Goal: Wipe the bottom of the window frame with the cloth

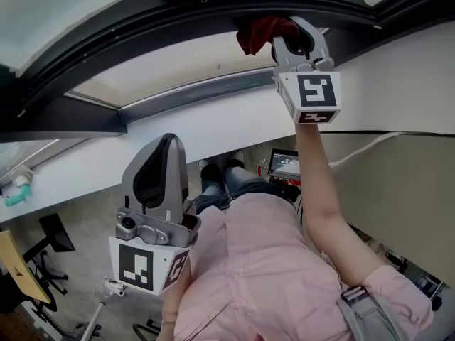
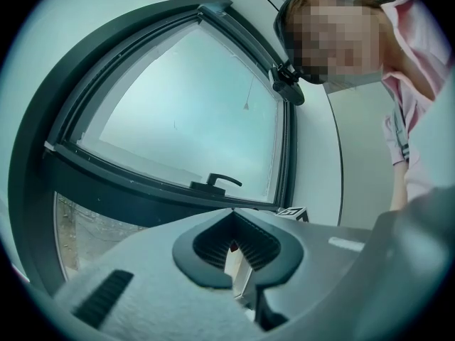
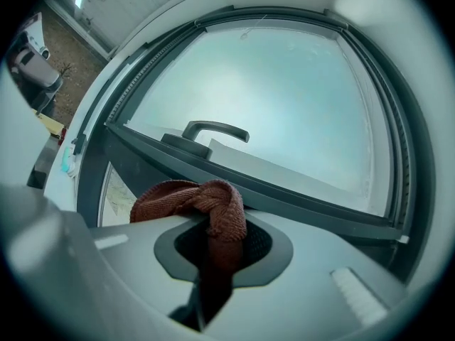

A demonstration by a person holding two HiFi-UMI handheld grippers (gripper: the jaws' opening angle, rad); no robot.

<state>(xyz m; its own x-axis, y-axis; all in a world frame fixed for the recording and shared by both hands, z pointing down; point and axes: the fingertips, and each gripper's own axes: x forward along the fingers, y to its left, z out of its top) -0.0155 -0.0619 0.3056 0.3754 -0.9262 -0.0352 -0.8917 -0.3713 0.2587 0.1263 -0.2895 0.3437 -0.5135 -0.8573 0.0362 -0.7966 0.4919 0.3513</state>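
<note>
1. Cloth (image 3: pixel 190 203) – a reddish-brown knit rag, bunched into a loose knot. One end is pinched deep between the ribbed pads and the rest spills out over the left jaw, so a soft wad leads rather than hard plastic.
2. The right gripper (image 3: pixel 222 241) has its jaws clamped on that cloth. In the head view it is raised at arm's length, with the rag up at the dark window frame (image 3: pixel 298 203). It looks to be against the lower rail, though actual contact cannot be confirmed.
3. The rail runs left to right just beyond the wad, with the handle (image 3: pixel 213 131) on it a little farther off and pale glass (image 3: pixel 284 98) behind. Judging by this, the wipe is at or near its start, and the next stroke would follow the rail sideways.
4. The left gripper (image 1: pixel 162 163) hangs low, near the person's pink shirt (image 1: pixel 263 275) and well apart from the frame. Its jaws are together with nothing between them – probably parked there because the wipe needs one tool only.
5. One risk: the loose folds could snag on the handle base.
</note>
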